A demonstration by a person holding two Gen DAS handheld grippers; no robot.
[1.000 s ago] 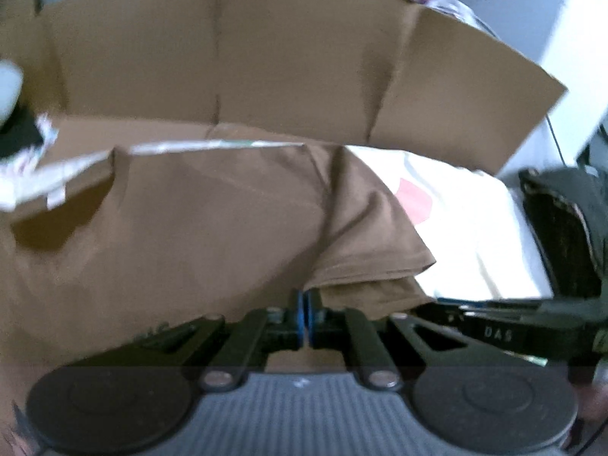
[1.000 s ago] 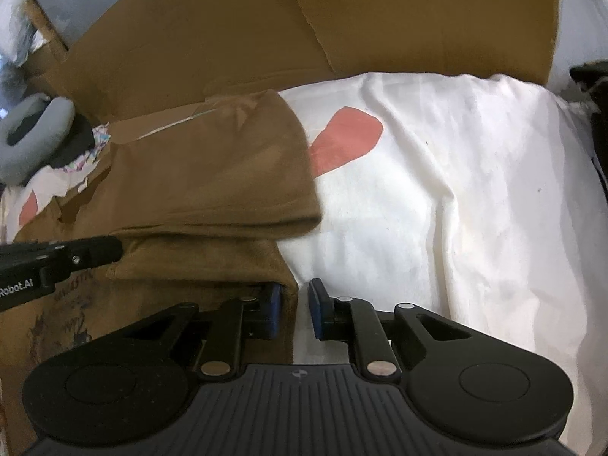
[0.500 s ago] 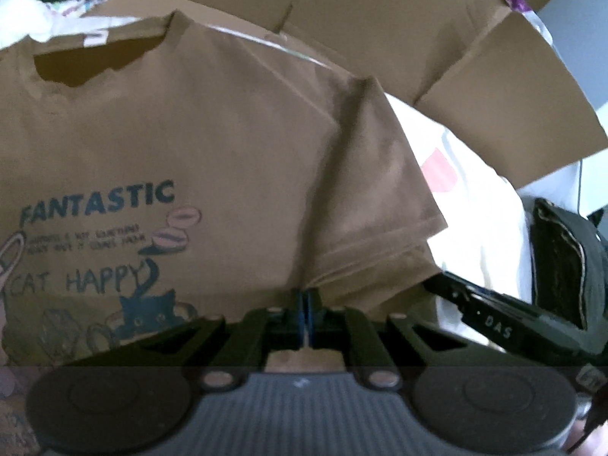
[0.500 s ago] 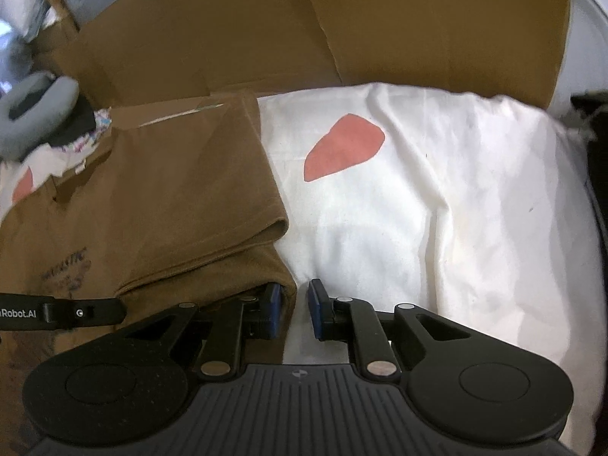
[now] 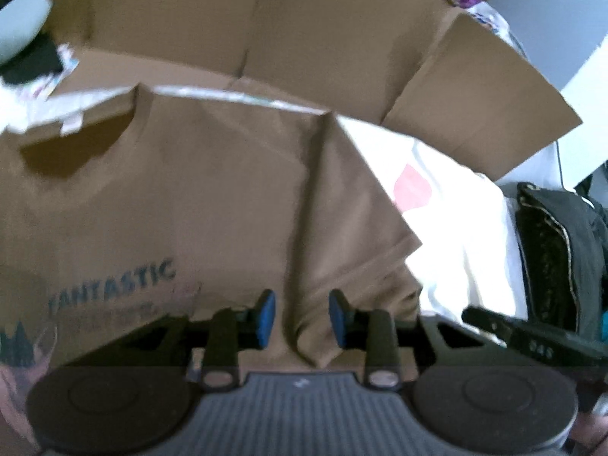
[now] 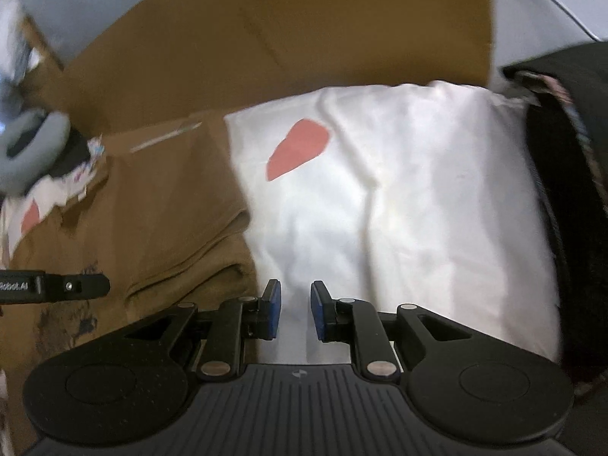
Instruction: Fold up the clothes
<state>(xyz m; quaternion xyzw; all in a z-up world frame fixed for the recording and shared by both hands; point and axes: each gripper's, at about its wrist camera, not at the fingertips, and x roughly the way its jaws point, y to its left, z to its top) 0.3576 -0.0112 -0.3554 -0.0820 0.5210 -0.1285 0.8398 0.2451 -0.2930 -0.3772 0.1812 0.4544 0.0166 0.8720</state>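
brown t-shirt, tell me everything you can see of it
The brown t-shirt looks like soft cotton and lies front up on flattened cardboard. It has a round neckline with a white label, and dark blue print reading FANTASTIC above blurred graphics. Its right-hand sleeve is folded inward, and that edge rests against a white cloth with a pink patch. A ridge of its fabric sits between the opening jaws of the left tool, pads apart from it.

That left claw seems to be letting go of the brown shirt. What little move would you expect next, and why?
Probably lifting the left gripper clear. Its jaws are opening, and the brown shirt's sleeve already lies folded inward, with a ridge of cloth loose between the pads. Backing off should avoid dragging that fold.
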